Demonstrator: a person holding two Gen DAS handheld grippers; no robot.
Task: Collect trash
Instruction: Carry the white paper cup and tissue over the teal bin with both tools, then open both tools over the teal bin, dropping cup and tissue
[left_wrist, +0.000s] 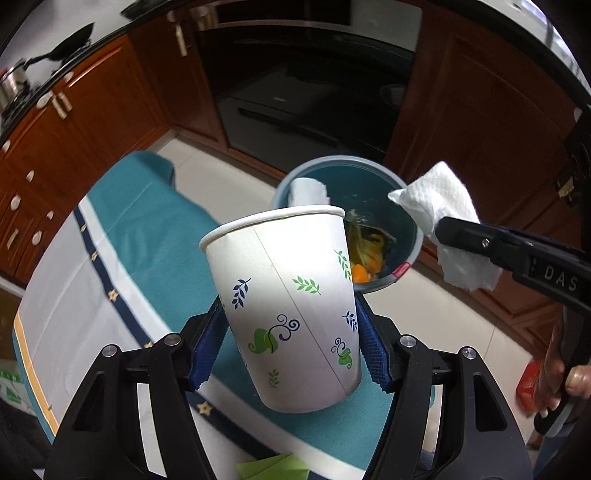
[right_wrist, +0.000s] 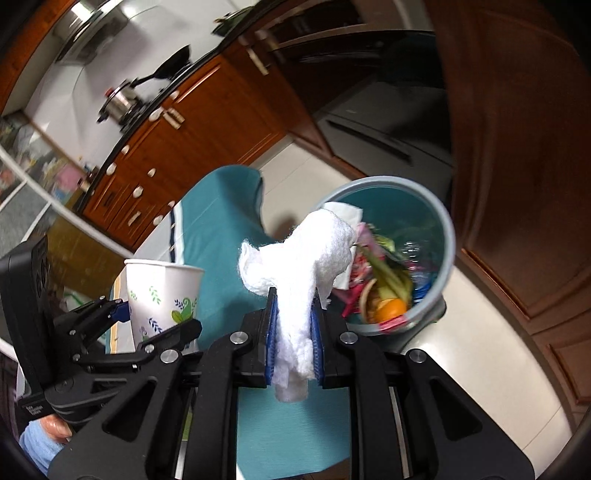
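The white paper cup printed with green and blue leaves (left_wrist: 284, 306) sits upright, clamped by the left gripper (left_wrist: 290, 343), and a crumpled white paper towel (right_wrist: 295, 280) is pinched by the right gripper (right_wrist: 294, 343), both short of the round grey trash bin (right_wrist: 443, 236) ahead, probably for dropping in.

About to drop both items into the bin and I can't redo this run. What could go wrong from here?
1. The paper cup sits tilted in the left gripper, short of the trash bin; released now, it would likely land on the teal tablecloth.
2. The tissue, light and crumpled, may cling to the right gripper when the jaws open.
3. The bin already holds peels and wrappers, so the cup could bounce out.
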